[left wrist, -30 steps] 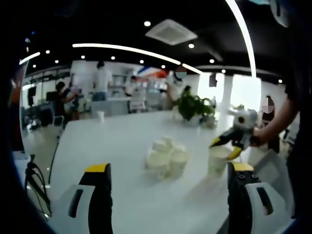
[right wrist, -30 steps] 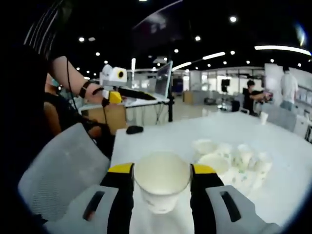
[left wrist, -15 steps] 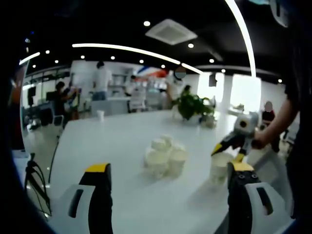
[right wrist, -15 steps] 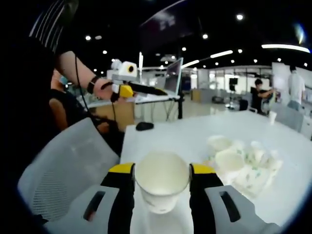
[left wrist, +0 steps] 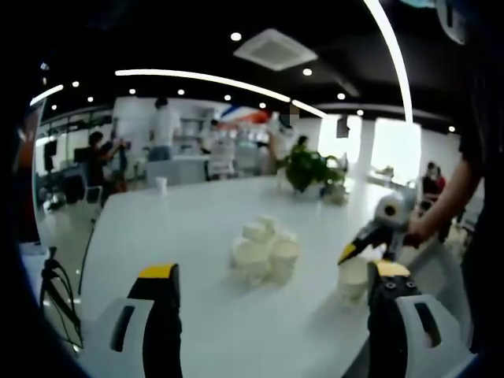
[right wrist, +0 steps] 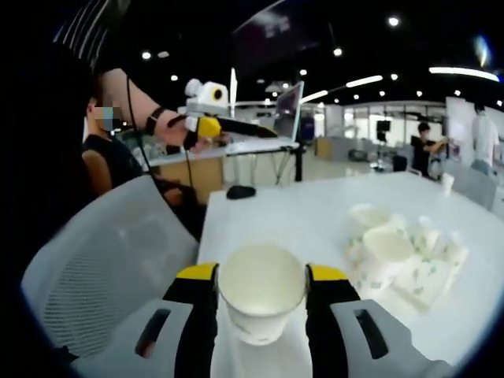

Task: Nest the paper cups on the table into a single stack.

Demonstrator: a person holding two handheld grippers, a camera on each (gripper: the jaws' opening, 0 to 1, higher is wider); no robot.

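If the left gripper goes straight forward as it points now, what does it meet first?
Probably the cluster of paper cups on the white table, which sits ahead between the left gripper's open jaws. Depth is hard to judge.

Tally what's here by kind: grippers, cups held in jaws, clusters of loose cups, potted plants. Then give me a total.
Grippers: 2 (left gripper, right gripper)
Held paper cup: 1
Cup cluster: 1, its cups too blurred to count
Potted plant: 1
Total: 5
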